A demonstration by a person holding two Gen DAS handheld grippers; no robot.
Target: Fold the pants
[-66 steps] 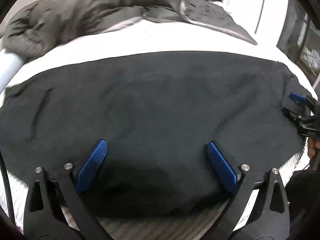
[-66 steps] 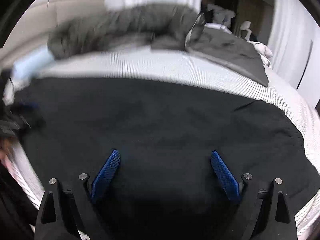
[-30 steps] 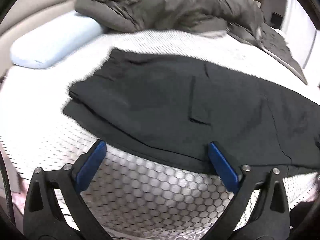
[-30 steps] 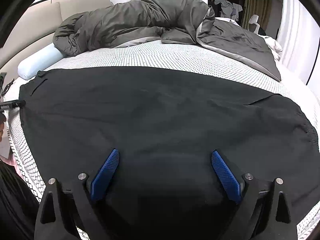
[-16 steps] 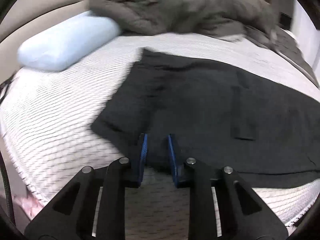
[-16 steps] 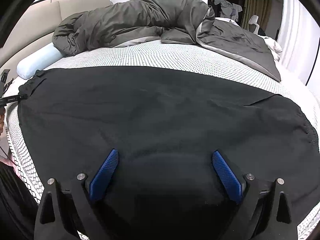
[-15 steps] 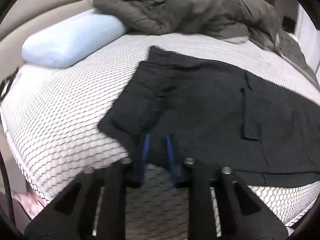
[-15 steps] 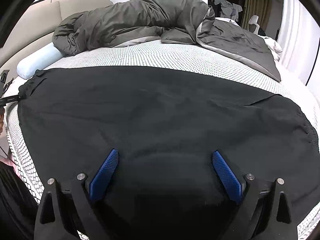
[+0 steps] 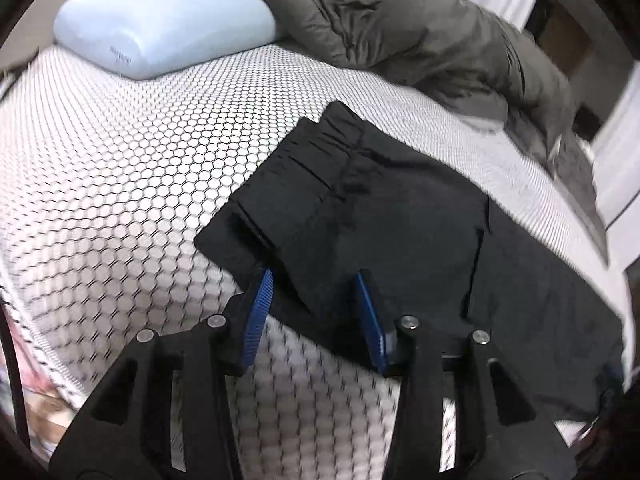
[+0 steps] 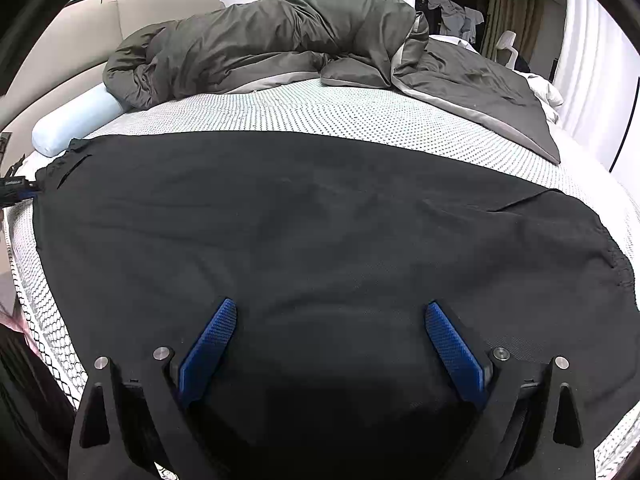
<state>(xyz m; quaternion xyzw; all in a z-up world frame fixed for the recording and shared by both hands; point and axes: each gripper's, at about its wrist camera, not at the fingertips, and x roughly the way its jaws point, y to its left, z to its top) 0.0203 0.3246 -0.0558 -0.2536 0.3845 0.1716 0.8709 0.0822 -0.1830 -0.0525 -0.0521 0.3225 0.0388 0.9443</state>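
Observation:
Black pants [image 10: 320,220] lie spread flat across the bed, with the pleated waistband [image 9: 320,140] at the left end. My left gripper [image 9: 313,280] is at the near corner of that waistband end. Its jaws are opening, and the pants' near edge lies between the blue pads [image 9: 258,312] without being pressed. From the right wrist view, the left gripper [image 10: 16,188] shows at the far left beside the waistband. My right gripper [image 10: 330,306] hovers wide open over the middle of the pants, gripping nothing.
A hexagon-patterned white mattress [image 9: 120,160] carries the pants. A pale blue pillow [image 9: 160,20] lies at the far left, and a crumpled grey duvet [image 10: 280,48] runs along the far side. The near bed edge is just below both grippers.
The left gripper went from wide open to nearly shut at the pants' near edge, then reopened partway. It shifted toward the waistband end and rolled. The right gripper stayed still.

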